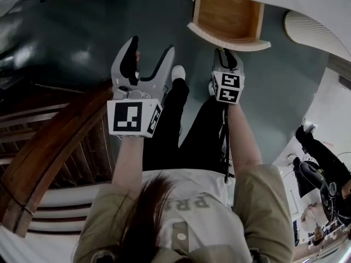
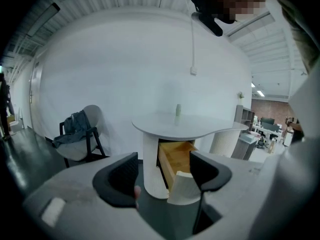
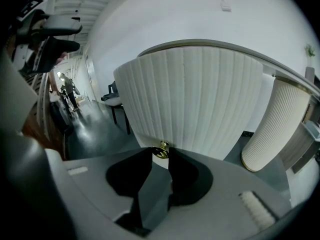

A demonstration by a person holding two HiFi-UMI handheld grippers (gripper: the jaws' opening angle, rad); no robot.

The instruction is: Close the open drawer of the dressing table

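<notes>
Drawer: rigid wood, likely slides lightly.
Hold: brass knob, at drawer's lower edge.
Right gripper: pinching knob.
Left gripper: wide, empty.

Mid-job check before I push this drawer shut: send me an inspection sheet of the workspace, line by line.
Surface: dark glossy floor; white dressing table top carries one small bottle.
Job's things: drawer pulled out, visible wooden inside bare; brass knob on its fluted front.
Clutter: nothing seen.
Grippers: right gripper closed on the knob; left gripper open, empty, short of the drawer.
Cables: black cable along the right forearm; cord hanging down the wall.
Surroundings: chair with a jacket, curved wooden railing, person at far right.
</notes>
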